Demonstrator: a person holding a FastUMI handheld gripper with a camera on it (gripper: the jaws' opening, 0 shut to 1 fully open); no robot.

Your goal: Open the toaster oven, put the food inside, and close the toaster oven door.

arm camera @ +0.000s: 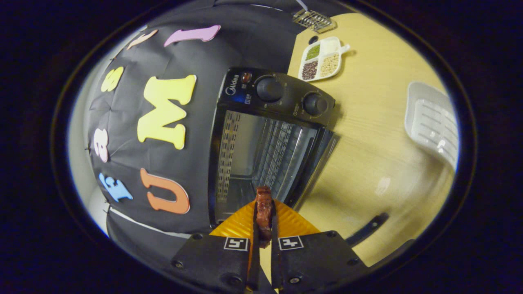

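Reddish-brown food (264, 212), a glazed meat piece, is held clenched between the jaws of the gripper (264, 222), its long axis in line with them. The toaster oven (269, 134) is seen straight ahead, door open, cavity facing the jaws; insertion is judged next.

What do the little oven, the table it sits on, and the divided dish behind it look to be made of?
Toaster oven: dark painted metal, likely; its inside walls shine like bare steel. Table: pale wood or wood-look laminate, grain lines showing. Divided dish: glossy white, ceramic or plastic. The hand-held gripper is shut on the food.
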